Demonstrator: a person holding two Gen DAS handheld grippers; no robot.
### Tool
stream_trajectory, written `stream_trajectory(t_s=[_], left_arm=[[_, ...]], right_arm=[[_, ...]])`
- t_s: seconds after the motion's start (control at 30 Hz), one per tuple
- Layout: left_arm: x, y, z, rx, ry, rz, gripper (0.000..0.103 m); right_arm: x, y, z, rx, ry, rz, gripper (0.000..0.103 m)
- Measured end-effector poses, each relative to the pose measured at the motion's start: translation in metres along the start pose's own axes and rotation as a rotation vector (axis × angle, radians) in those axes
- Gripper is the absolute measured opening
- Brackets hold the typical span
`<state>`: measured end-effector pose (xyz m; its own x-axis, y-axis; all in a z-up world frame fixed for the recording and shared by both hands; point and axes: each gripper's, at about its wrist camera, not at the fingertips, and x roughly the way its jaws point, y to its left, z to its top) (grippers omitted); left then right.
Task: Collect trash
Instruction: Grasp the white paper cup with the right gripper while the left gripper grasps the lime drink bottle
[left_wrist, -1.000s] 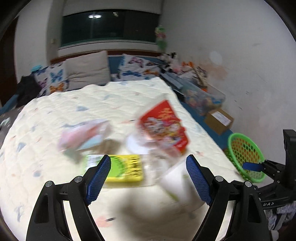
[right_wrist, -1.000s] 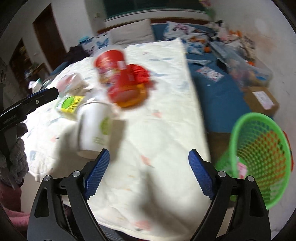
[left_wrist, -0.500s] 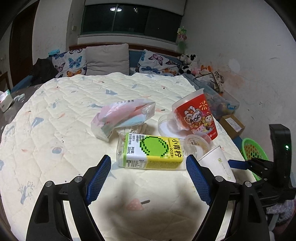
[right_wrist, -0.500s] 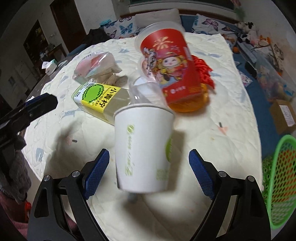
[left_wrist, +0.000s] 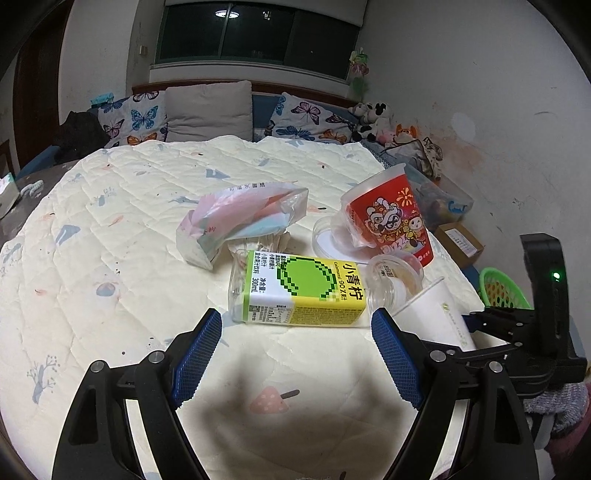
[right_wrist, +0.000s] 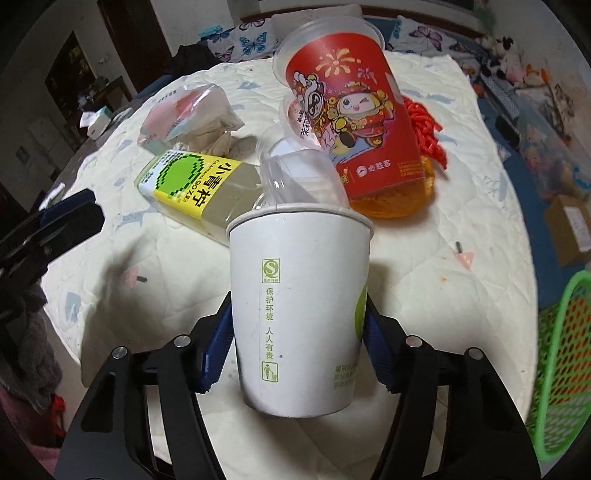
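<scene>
While our right gripper (right_wrist: 299, 350) clamps one white paper cup (right_wrist: 299, 295) printed "保护环境 人人有责", standing on the quilt (left_wrist: 110, 229), our left gripper (left_wrist: 295, 350) hangs spread and empty before one bottle (left_wrist: 295, 291) lying flat, labelled "小青柠 Calamansi 90%", "300mL". We count one red cartoon cup (left_wrist: 391, 221), one tissue pack (left_wrist: 240, 221) and one green basket (right_wrist: 565, 362) beside the bed

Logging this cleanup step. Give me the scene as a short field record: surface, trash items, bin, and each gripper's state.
surface: quilted bed cover
trash: white paper cup; yellow-green bottle on its side; red cup; clear plastic cup; pastel wrapper
bin: green basket, beside the bed
left gripper: jaws open, short of the bottle
right gripper: jaws closed on the white paper cup
</scene>
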<state>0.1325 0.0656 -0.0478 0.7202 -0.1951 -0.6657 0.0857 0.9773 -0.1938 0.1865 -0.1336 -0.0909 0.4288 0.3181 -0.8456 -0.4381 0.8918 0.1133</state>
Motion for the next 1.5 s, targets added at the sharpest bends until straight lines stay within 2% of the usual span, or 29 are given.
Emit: stream_trajectory(t_s=[0.27, 0.7, 0.9, 1.0, 1.13, 1.23, 1.33, 1.5], left_arm=[[0.003, -0.003, 0.001, 0.003, 0.002, -0.024, 0.080], [0.018, -0.030, 0.008, 0.033, 0.030, -0.096, 0.080], [0.022, -0.036, 0.012, 0.069, 0.024, -0.093, 0.079], [0.027, -0.034, 0.016, 0.134, 0.047, -0.118, 0.079], [0.038, -0.037, 0.024, 0.298, 0.097, -0.124, 0.079], [0.047, -0.044, 0.033, 0.435, 0.142, -0.198, 0.079], [0.062, -0.051, 0.039, 0.565, 0.184, -0.223, 0.080], [0.085, -0.058, 0.049, 0.701, 0.247, -0.265, 0.084]], right_arm=[[-0.018, -0.010, -0.015, -0.009, -0.005, -0.027, 0.064], [-0.038, -0.040, -0.039, 0.066, -0.024, -0.059, 0.064], [-0.043, -0.048, -0.044, 0.087, -0.032, -0.054, 0.064], [-0.045, -0.051, -0.046, 0.089, -0.035, -0.049, 0.064], [-0.045, -0.052, -0.046, 0.090, -0.037, -0.045, 0.064], [-0.046, -0.053, -0.045, 0.093, -0.033, -0.046, 0.064], [-0.047, -0.055, -0.045, 0.099, -0.031, -0.055, 0.064], [-0.054, -0.061, -0.046, 0.120, -0.033, -0.067, 0.064]])
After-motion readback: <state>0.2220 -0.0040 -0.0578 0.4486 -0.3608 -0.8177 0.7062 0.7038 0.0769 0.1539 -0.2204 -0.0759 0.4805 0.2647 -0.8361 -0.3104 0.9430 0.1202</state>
